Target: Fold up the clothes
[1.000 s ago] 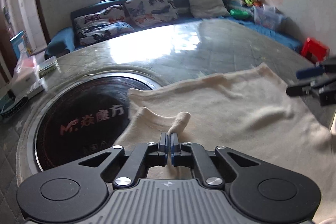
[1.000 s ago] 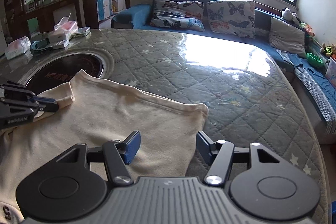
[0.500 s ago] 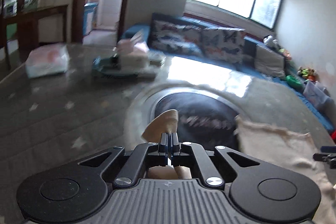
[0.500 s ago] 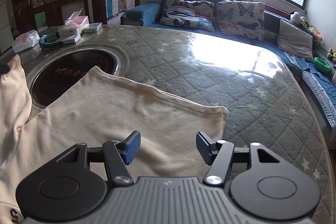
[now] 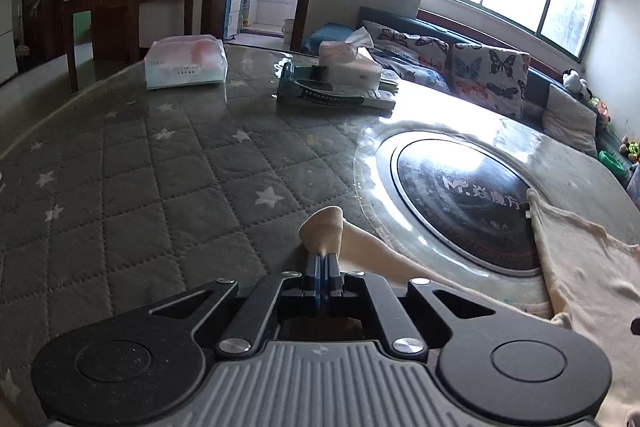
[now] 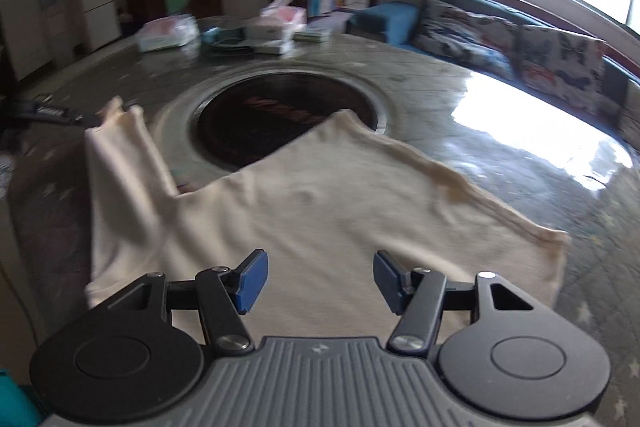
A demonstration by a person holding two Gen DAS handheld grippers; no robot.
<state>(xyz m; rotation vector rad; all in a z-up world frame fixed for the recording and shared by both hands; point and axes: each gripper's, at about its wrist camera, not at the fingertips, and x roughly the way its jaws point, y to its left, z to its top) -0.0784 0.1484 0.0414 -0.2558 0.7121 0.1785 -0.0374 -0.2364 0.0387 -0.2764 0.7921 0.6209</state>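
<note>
A cream shirt [image 6: 320, 211] lies spread on the quilted round table [image 5: 140, 187]. Its sleeve [image 6: 120, 155] is stretched out to the left. My left gripper [image 5: 323, 261] is shut on the cuff of that sleeve [image 5: 325, 233] and holds it out over the table, left of the dark inset disc [image 5: 464, 203]. The shirt body shows at the right of the left wrist view [image 5: 580, 267]. My right gripper [image 6: 318, 277] is open and empty, just above the shirt's near part. The left gripper shows faintly at the far left of the right wrist view [image 6: 52, 113].
A dark round inset disc [image 6: 280, 115] sits in the table's middle, partly under the shirt. Tissue packs [image 5: 186, 61], a tissue box [image 5: 352, 61] and a flat tray [image 5: 332, 97] stand at the table's far side. A sofa with butterfly cushions [image 5: 480, 71] runs under the window.
My left gripper has pulled the sleeve cuff off the shirt body and out to the left, stretching the sleeve flat. My right gripper has turned left over the shirt and stays open.
</note>
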